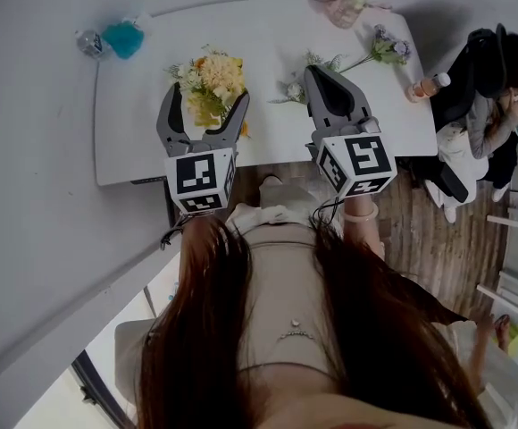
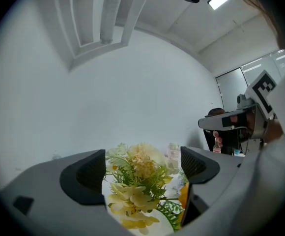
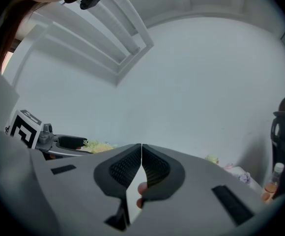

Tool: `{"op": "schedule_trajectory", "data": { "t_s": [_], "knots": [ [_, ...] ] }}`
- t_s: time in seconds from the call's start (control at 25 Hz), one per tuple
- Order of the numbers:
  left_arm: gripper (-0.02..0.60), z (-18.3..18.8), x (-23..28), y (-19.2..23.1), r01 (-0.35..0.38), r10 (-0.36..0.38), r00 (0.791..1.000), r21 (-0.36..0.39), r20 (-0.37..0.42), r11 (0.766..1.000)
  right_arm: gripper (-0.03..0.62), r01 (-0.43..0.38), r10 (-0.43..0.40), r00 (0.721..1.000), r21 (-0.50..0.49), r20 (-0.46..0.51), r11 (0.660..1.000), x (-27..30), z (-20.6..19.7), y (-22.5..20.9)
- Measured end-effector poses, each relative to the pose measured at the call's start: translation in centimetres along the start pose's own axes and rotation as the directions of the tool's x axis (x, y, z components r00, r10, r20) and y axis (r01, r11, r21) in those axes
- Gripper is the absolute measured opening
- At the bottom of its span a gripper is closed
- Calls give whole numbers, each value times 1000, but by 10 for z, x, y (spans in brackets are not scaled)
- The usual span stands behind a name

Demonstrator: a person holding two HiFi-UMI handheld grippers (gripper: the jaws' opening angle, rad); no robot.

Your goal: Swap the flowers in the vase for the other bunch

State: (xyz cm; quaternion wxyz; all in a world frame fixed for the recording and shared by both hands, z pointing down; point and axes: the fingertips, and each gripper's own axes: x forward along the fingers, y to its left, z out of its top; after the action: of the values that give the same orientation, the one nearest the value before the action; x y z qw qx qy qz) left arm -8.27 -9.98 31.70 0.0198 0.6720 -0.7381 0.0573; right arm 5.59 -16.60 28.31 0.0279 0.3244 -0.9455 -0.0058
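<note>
Start at the yellow-and-cream flower bunch (image 1: 214, 77): upright and leafy, toward the near left of the white table (image 1: 268, 141), with an orange edge low at its right side. Possibly the vase, though too little of it on show to say.

Flanked by the left gripper (image 1: 207, 98), spread to its widest, with a jaw on each side of the blooms and no squeeze on them; nothing held. Just to the right, the right gripper (image 1: 320, 74), pressed fully together on nothing, its tip near a small white-and-green sprig (image 1: 296, 89) lying flat.

Farther out, toward the far right corner: a purple sprig (image 1: 388, 47), also flat, a pink object (image 1: 344, 7) and a drink bottle (image 1: 425, 86). At the far left, a teal fuzzy object (image 1: 123, 37).

Probably the step in hand: lifting the yellow bunch out. To do it well:
- Sink below the flower heads and close on the gathered stems, not the petals.
- Squeeze lightly.
- Draw straight up to avoid tipping whatever holds the bunch, and brace that with the closed right gripper if it rocks.
- Lay the bunch down well apart from the two sprigs.
</note>
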Motion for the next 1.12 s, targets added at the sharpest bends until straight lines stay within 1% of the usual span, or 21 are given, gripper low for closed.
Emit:
{"op": "schedule_trajectory", "data": {
  "t_s": [0.24, 0.36, 0.6, 0.64, 0.68, 0.72, 0.76, 0.92, 1.0, 1.12],
  "knots": [
    [459, -14, 16, 6, -14, 16, 998, 21, -66, 1000, 28, 19, -19, 1000, 7, -1, 1000, 2, -3, -12],
    [457, -22, 23, 9, -17, 18, 995, 15, -93, 1000, 28, 28, -28, 1000, 14, -5, 1000, 2, -6, -17],
    [446, -38, 28, 9, 27, -29, 988, -10, -150, 1000, 28, 41, -41, 999, 15, -10, 999, 1, -7, -17],
    [429, -40, 28, 9, 24, -26, 987, -9, -157, 1000, 28, 43, -43, 999, 15, -11, 999, 1, -7, -17],
    [376, -42, 27, 11, 16, -17, 987, -5, -162, 1000, 28, 46, -46, 999, 16, -12, 999, 1, -8, -18],
    [307, -43, 27, 12, 7, -6, 986, 1, -165, 1000, 28, 49, -48, 999, 18, -13, 999, 2, -8, -19],
    [268, -44, 26, 14, -1, 2, 986, 5, -166, 1000, 28, 50, -50, 999, 20, -13, 999, 3, -9, -20],
    [158, -45, 23, 14, -10, 11, 986, 4, -169, 1000, 28, 48, -47, 999, 34, -16, 998, 5, -12, -23],
    [121, -45, 20, 12, -4, 6, 985, 14, -174, 1000, 28, 39, -39, 999, 40, -18, 998, 7, -13, -22],
    [100, -44, 15, 8, 16, -13, 984, 15, -176, 1000, 28, 21, -20, 1000, 47, -20, 999, 12, -13, -18]
  ]
}}
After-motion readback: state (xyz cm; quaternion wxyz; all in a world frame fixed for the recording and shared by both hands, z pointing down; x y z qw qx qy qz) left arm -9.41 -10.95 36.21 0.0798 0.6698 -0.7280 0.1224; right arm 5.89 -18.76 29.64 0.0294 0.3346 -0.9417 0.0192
